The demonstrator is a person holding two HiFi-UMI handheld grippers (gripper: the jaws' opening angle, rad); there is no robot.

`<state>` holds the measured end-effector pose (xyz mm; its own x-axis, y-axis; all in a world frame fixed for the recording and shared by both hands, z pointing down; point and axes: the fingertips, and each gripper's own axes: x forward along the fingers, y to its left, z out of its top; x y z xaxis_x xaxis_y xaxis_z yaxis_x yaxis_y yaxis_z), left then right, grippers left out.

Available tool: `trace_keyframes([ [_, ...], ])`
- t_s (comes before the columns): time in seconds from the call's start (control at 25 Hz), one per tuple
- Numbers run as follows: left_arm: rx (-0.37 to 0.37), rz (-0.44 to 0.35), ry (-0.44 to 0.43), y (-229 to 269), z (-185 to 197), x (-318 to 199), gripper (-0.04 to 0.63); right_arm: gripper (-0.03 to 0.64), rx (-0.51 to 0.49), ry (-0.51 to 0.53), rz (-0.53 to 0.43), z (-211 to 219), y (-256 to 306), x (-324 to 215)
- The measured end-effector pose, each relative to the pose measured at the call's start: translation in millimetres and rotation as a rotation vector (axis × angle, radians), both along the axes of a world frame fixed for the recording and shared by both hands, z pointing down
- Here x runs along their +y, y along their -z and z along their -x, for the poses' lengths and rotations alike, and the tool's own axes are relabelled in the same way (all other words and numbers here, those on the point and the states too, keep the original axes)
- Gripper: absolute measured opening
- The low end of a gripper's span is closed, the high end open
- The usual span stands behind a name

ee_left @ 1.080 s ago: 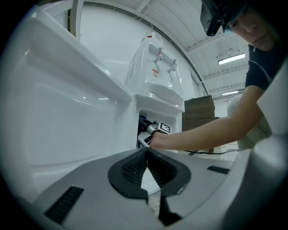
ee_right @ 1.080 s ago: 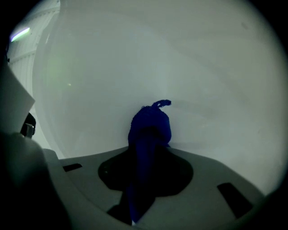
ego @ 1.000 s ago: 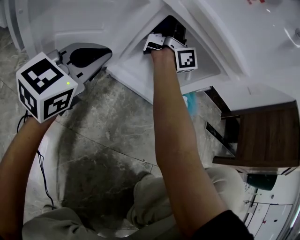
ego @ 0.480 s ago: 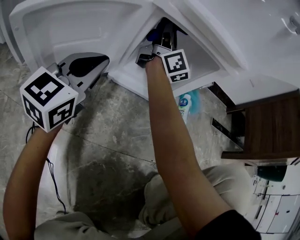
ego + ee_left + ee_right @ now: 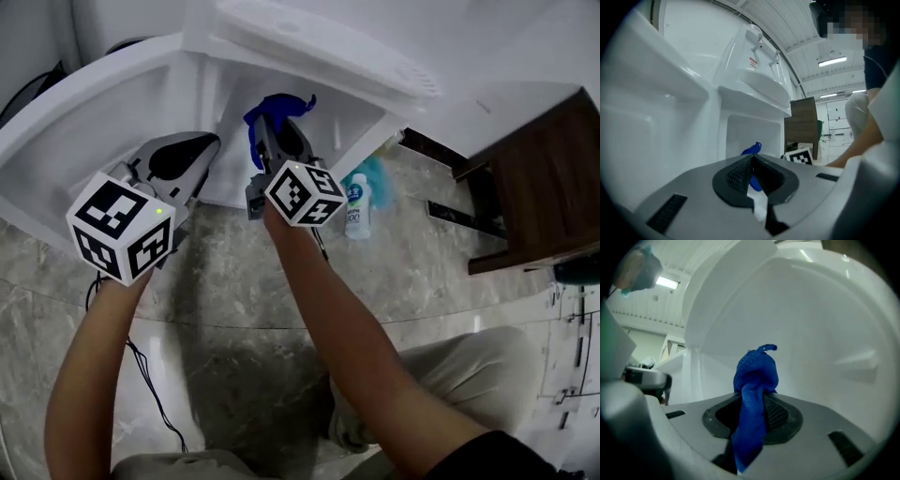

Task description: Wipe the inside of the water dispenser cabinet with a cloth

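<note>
Cloth (image 5: 754, 373), all blue, is pinched tight in the right tongs (image 5: 753, 412), near the white cabinet (image 5: 825, 319) wall. Left tongs (image 5: 751, 176) are shut together, holding nothing.

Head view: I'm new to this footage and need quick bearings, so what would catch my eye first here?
The bright blue cloth stands out most, pinched in the right gripper's tongs at the open white cabinet, top centre. Next come the black-and-white marker cubes on both grippers. The left gripper, tongs shut and empty, is beside the cabinet at left.
</note>
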<state>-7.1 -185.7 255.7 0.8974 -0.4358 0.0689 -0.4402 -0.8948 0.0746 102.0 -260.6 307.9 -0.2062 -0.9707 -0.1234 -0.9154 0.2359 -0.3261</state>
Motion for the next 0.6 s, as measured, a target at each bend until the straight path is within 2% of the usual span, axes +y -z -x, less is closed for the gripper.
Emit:
trace_keyframes([
  [0.2,0.033,-0.039,-0.041,16.1,-49.8,-25.4,0.008,0.086,0.106,-0.027,0.021,-16.1,-5.6,34.1],
  [0.4,0.006,-0.004,-0.046,0.0,-83.0,-32.0,0.008,0.086,0.142,-0.034,0.032,-28.6,-2.8,46.4],
  [0.6,0.009,0.033,-0.043,-17.5,-97.9,-32.6,0.008,0.086,0.164,-0.042,0.027,-29.8,4.9,57.3],
])
